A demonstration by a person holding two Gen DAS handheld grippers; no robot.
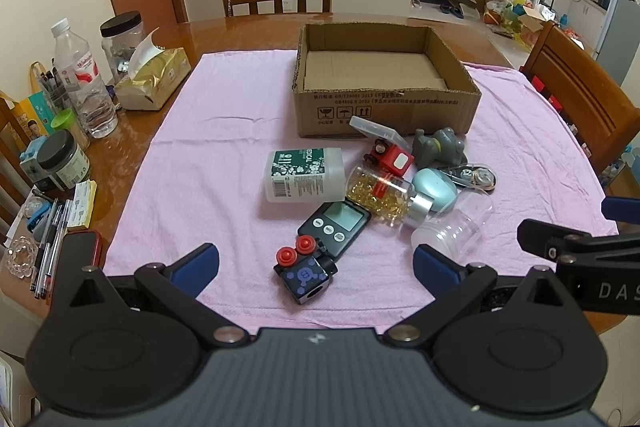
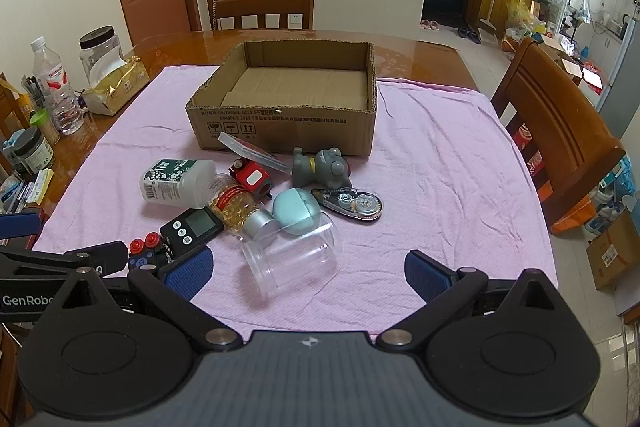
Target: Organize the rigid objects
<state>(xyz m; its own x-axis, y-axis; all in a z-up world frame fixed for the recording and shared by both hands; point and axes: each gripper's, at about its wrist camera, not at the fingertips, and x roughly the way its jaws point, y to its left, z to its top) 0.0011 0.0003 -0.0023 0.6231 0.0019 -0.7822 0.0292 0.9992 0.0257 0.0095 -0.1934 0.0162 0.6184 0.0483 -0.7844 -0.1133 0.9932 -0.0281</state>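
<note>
From the left wrist, the left gripper (image 1: 316,263) hovers with jaws spread and empty over the near edge of the pink cloth (image 1: 200,155), just short of a black toy cube with red knobs (image 1: 306,269). The cardboard box (image 1: 386,107) beyond holds nothing, apparently.

From the right wrist, the right gripper (image 2: 308,267) is likewise spread and empty, a clear plastic jar (image 2: 294,255) lying between its fingers' line. The timer (image 2: 192,225), capsule bottle (image 2: 240,205) and grey figurine (image 2: 322,169) lie heaped before the box, so sorting has not yet begun.
</note>
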